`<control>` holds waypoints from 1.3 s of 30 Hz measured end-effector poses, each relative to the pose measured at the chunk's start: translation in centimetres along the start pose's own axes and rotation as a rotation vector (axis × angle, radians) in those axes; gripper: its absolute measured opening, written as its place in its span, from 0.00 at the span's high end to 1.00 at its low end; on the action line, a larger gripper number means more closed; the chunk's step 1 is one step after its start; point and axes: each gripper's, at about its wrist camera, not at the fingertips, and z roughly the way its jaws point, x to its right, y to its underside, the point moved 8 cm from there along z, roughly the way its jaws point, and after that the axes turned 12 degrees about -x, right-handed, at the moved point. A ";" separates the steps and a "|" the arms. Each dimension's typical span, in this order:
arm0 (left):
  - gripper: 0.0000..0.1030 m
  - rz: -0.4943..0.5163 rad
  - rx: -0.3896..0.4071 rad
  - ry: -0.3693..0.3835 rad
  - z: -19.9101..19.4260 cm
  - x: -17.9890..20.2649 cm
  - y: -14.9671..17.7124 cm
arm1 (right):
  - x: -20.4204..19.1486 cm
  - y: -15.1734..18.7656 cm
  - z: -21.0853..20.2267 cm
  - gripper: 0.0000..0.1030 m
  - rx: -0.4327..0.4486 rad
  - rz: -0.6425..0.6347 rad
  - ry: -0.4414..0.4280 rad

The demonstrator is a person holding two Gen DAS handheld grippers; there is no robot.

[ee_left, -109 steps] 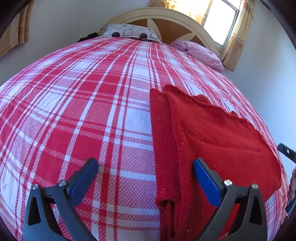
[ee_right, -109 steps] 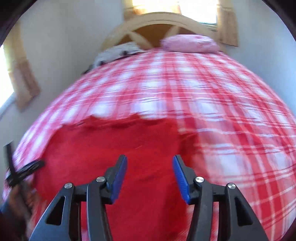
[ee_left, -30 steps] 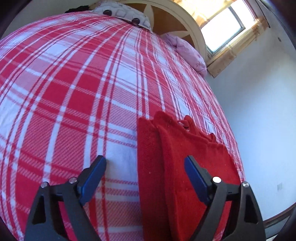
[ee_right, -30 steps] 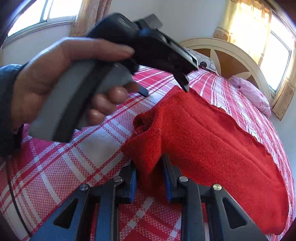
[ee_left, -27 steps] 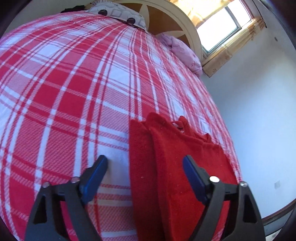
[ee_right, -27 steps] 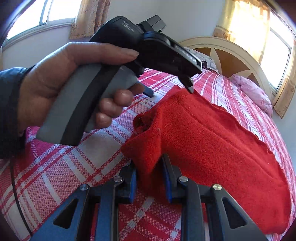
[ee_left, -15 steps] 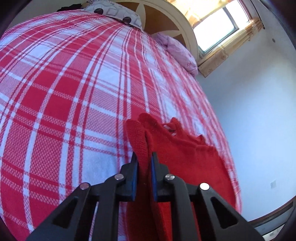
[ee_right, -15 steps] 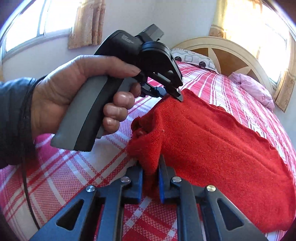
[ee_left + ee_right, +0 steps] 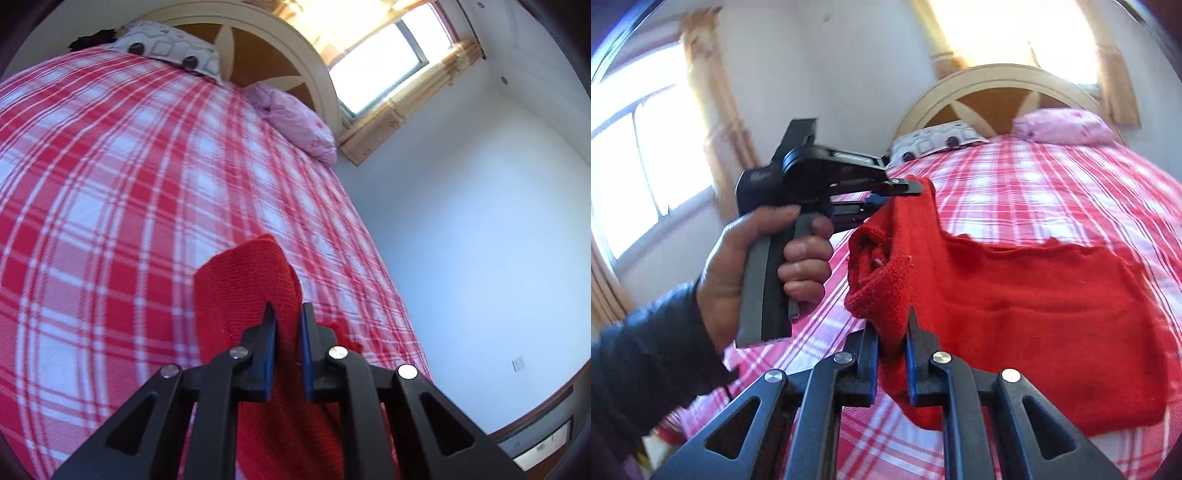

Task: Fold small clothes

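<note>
Knitwear, a soft red knitted garment [image 9: 1027, 295], is sagging limply between your left gripper [image 9: 289, 314] and right gripper [image 9: 892, 325], both pinching bunched edge folds.

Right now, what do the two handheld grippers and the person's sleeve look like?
Both are alike: the right gripper and the left gripper have black angular fingers with triangular cutouts, silver rivets and blue pads. The right wrist view shows the left one's black body and grey pistol grip. The sleeve is dark blue.
</note>
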 end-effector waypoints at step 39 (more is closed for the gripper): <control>0.29 0.466 -0.099 -0.211 10.8 14.7 7.8 | 20.1 8.5 -8.2 0.66 -0.065 0.397 0.071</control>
